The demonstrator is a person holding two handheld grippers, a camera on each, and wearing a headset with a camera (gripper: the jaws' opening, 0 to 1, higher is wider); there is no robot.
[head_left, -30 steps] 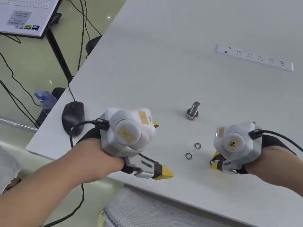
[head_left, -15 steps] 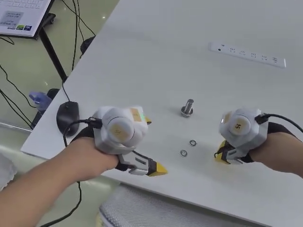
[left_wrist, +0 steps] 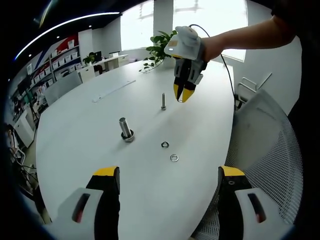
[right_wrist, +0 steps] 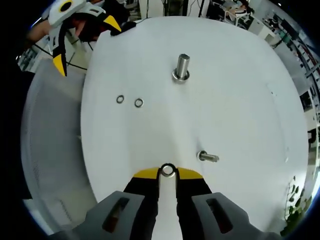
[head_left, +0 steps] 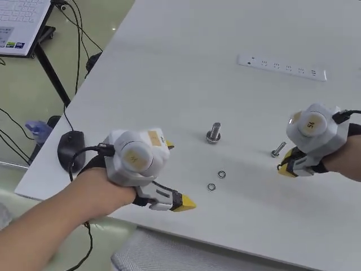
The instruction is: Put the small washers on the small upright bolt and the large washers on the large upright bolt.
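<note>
The right gripper [right_wrist: 168, 174], clamped on a steel ring washer [right_wrist: 168, 170], has swung away from the front edge of the white bench [head_left: 169, 68] to just beside the small silver upright bolt [head_left: 278, 149]; threading looks next. The left gripper [left_wrist: 168, 171] hangs open near that edge, two loose washers [head_left: 221, 174] lying before it.

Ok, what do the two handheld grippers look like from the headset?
The left gripper and the right gripper both have rounded white housings with a round tan sticker on top; the right one's sticker carries printed digits. Their black jaws end in yellow tips. A black cable leaves each housing.
</note>
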